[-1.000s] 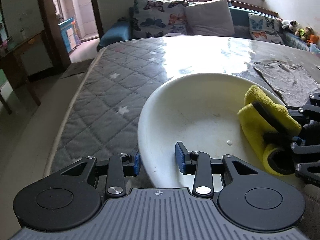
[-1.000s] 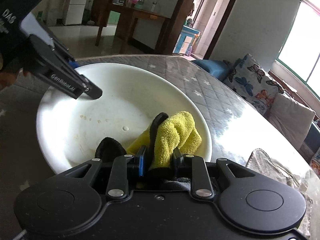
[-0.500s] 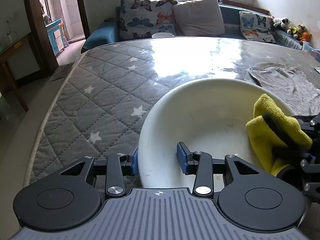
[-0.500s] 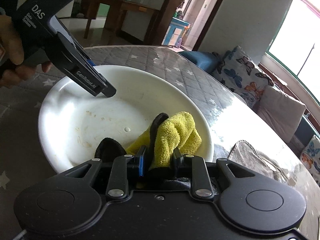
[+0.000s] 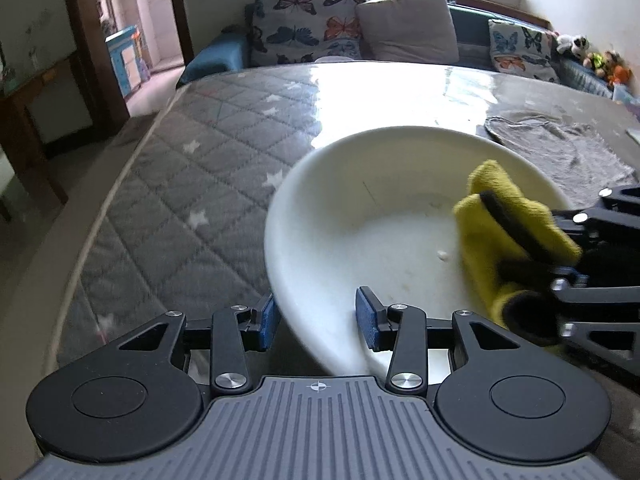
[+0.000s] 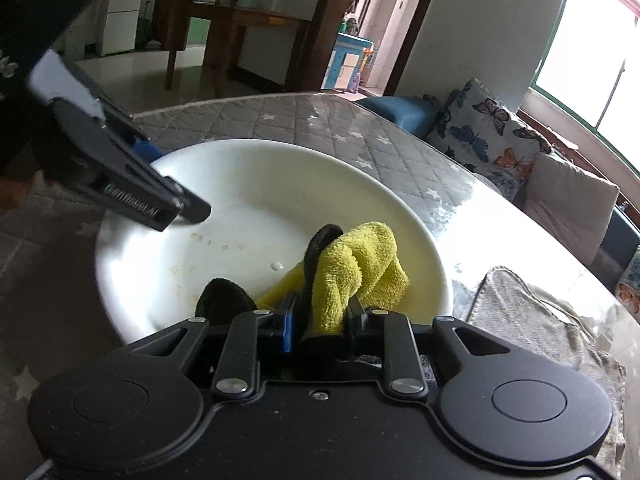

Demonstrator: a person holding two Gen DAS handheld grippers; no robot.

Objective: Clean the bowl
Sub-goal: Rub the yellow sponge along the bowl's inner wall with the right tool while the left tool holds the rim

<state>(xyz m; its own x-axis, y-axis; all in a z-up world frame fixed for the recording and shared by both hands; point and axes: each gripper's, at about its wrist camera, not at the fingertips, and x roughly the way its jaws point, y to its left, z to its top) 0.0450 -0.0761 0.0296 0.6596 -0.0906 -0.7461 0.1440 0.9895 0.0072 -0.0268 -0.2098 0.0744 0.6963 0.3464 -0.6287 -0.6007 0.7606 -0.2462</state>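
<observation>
A wide white bowl sits on the quilted table, with brownish specks and a white drop on its bottom. My left gripper straddles its near rim: one blue pad lies against the outer wall, the other stands inside with a gap. In the right wrist view the left gripper reaches over the bowl's left rim. My right gripper is shut on a yellow cloth with black edging, which rests on the bowl's right inner side.
A grey rag lies on the glossy tabletop right of the bowl. Behind the table stands a sofa with butterfly cushions. To the left the table edge drops to the floor, beside a wooden side table.
My left gripper shifted sideways along the bowl's rim and its finger now reaches further over the bowl. The right gripper has kept its grip on the yellow cloth in the same spot.
</observation>
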